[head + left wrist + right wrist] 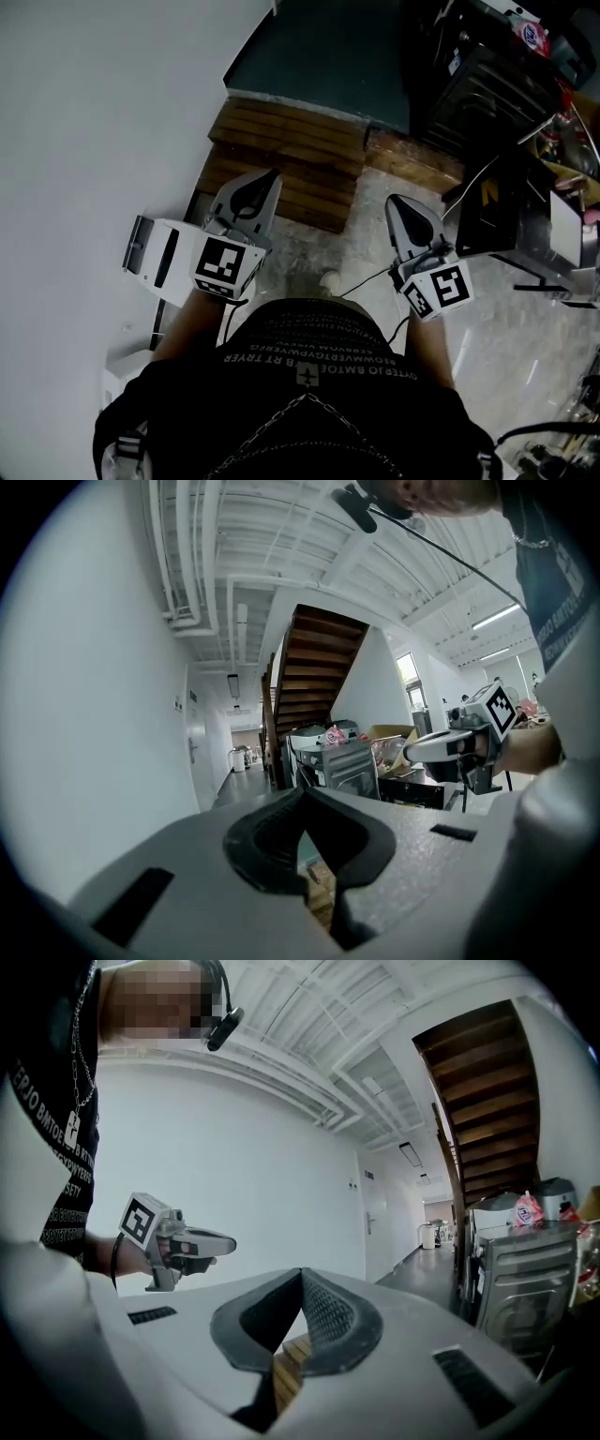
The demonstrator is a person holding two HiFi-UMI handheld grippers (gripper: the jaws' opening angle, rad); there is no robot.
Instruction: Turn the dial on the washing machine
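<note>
White hallway, seen from above my own chest: a plain wall (94, 112) fills the left side and a pale speckled floor (506, 337) runs under my feet. Straight ahead are low wooden steps (291, 159), the foot of a staircase that climbs away overhead. To the right stands a crowded stack of dark and grey appliances (478, 84), with cables trailing across the floor near them.

One of those may be the washing machine, but I cannot tell which. No dial shows in any view, so it is ahead and to the right at best, well apart from both my tools.

I hold my left gripper (265, 180) and my right gripper (396, 202) out in front of me, side by side and roughly level, pointing towards the steps. Both pairs of jaws are closed tip to tip, and nothing is caught between either pair.

A washer dial is likely hard, smooth plastic, firmly fixed and turning in stiff clicks. I judge it wants one gripper opened wide, set square over the knob, and closed on opposite sides of its rim. A shallow or crooked hold would probably slip round the smooth edge instead of turning it.
</note>
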